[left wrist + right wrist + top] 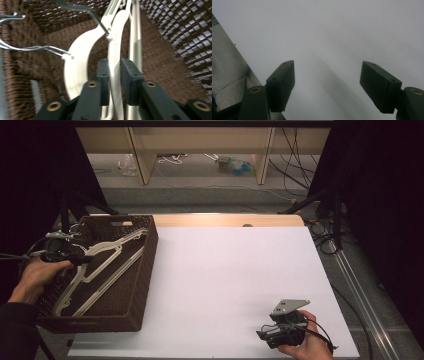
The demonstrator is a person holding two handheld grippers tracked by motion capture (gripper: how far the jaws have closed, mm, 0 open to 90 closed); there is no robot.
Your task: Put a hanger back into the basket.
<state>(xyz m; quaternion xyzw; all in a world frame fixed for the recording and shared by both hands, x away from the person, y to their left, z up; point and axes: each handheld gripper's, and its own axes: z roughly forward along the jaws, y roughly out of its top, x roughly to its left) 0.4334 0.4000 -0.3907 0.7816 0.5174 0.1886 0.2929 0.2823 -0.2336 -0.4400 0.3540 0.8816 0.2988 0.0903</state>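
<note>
Several cream plastic hangers (100,270) lie slanted in a dark brown wicker basket (146,270) at the table's left. My left gripper (75,259) reaches into the basket from its left side. In the left gripper view its jaws (115,75) stand narrowly apart, open, with the thin arm of one cream hanger (115,47) between the pads. A second, curved hanger (80,62) lies just left of it, and metal hooks (32,48) show beyond. My right gripper (265,336) rests at the table's near right edge, open, with nothing between its jaws (327,82).
The white table top (225,270) stretches between the basket and the right gripper. A wooden strip (225,220) runs along its far edge. Dark stand legs and cables (330,220) are on the floor at the right, with shelving (200,150) behind.
</note>
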